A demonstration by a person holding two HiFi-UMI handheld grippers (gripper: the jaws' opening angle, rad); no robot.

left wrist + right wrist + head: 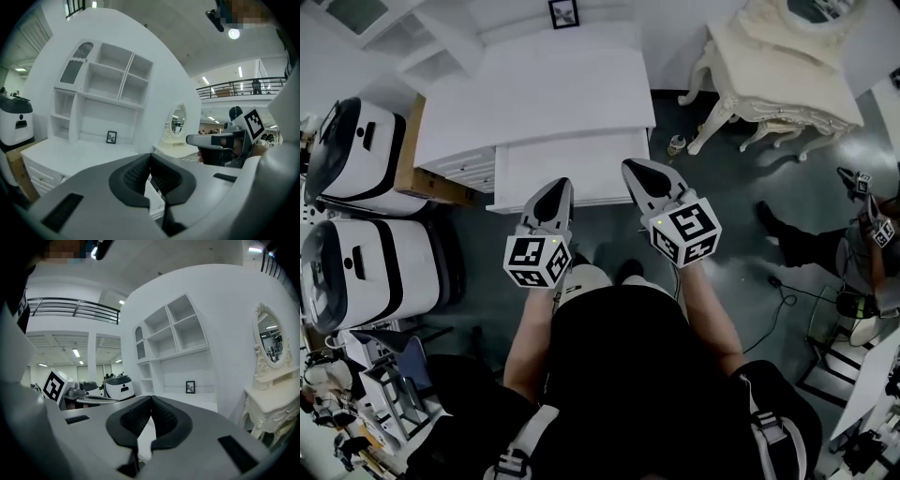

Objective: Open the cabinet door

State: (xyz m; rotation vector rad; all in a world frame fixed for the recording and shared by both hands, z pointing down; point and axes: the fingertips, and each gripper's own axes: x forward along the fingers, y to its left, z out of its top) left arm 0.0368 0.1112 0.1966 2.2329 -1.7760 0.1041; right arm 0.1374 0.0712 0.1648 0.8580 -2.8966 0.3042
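Note:
The white desk cabinet (534, 94) stands straight ahead, with a shelf unit (112, 79) on top and drawers (459, 169) at its left front. Below its top a flat white panel (581, 164) juts out toward me. My left gripper (557, 185) hovers over that panel's near edge, jaws shut with nothing between them. My right gripper (637, 169) is beside it at the panel's right corner, also shut and empty. In the left gripper view the pads (140, 176) meet, and the right gripper (213, 140) shows alongside. In the right gripper view the pads (161, 420) meet as well.
A small framed picture (563, 13) stands at the back of the desk. An ornate cream vanity table (778, 66) with a mirror (269, 341) is to the right. Two white-and-black machines (356, 155) and a cardboard box (417, 178) sit left. A seated person (853, 248) and floor cables (783, 300) are at right.

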